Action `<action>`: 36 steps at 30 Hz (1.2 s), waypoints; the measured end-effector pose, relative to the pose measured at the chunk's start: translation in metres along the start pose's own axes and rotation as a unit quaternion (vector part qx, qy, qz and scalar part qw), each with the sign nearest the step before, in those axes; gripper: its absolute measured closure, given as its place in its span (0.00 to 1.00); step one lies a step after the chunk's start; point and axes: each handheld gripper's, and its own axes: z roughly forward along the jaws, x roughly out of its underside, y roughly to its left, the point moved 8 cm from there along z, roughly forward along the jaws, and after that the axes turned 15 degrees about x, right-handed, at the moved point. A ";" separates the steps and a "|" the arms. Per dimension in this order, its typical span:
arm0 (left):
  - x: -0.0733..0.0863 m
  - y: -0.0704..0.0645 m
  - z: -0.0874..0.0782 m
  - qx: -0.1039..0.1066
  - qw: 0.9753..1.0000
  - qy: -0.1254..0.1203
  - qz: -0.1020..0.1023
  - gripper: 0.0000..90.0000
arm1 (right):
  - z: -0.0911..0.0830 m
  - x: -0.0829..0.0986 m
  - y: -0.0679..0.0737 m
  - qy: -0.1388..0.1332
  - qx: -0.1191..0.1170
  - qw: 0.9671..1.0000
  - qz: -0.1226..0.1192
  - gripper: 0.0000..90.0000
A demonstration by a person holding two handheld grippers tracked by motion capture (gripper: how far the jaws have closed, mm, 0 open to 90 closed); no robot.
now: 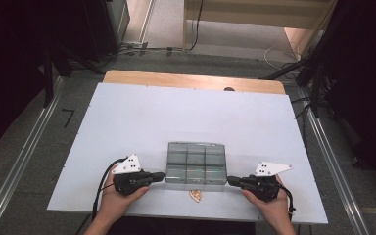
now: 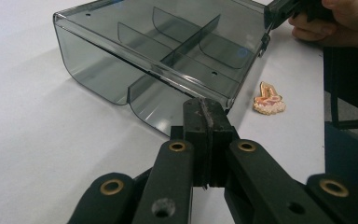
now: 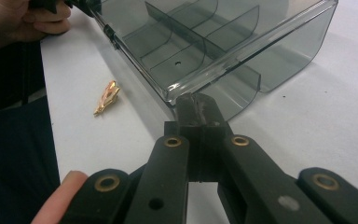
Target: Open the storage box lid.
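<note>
Leftmost, left hand-held gripper [image 1: 159,176], jaws pressed together, tip at the near left corner of the box [image 1: 196,163], touching or just short of its rim. Just right of that tip, smoky clear box with dividers, flat on the white desk [image 1: 127,122]. Nearer the person, between both tips, small gold charm [image 1: 195,195] on the desk, apart from the box. Rightmost, right hand-held gripper [image 1: 231,180], jaws likewise pressed together, tip against the box's near right corner.

Even overhead light brightens the white table [image 1: 127,122]; surroundings fall dark. The high view is soft and grainy. Gripper views are sharper, with faint glare on the smoky plastic organizer box [image 2: 168,56].
</note>
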 end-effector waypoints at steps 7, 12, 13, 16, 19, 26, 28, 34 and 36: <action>0.001 0.001 0.001 -0.001 1.000 0.003 -0.008 0.99 | 0.000 0.000 0.001 -0.001 -0.007 1.000 0.000 0.98; 0.001 0.002 0.000 0.002 1.000 0.002 -0.010 0.99 | 0.000 0.000 0.002 -0.002 -0.009 1.000 -0.003 0.98; 0.001 0.002 0.000 0.002 1.000 0.002 -0.010 0.99 | 0.000 0.000 0.002 -0.002 -0.009 1.000 -0.002 0.98; 0.001 0.002 0.001 0.003 1.000 0.002 -0.011 0.99 | 0.000 0.000 0.002 -0.004 -0.010 1.000 -0.002 0.98; 0.001 0.001 0.001 0.003 1.000 0.001 -0.013 0.99 | -0.001 -0.004 0.003 -0.018 -0.019 1.000 0.006 0.98; 0.000 0.001 0.001 0.000 1.000 -0.001 -0.008 0.99 | 0.000 -0.007 0.001 -0.026 -0.013 1.000 0.012 0.98; -0.001 0.001 0.000 0.007 1.000 -0.006 -0.007 1.00 | 0.000 -0.009 0.001 -0.031 -0.014 0.999 0.014 0.98; -0.004 0.001 0.000 0.004 1.000 -0.017 -0.009 1.00 | 0.000 -0.014 0.000 -0.042 -0.009 0.999 0.018 0.99; -0.006 0.000 0.000 0.003 1.000 -0.024 -0.009 1.00 | 0.000 -0.016 0.000 -0.043 -0.005 0.999 0.019 0.98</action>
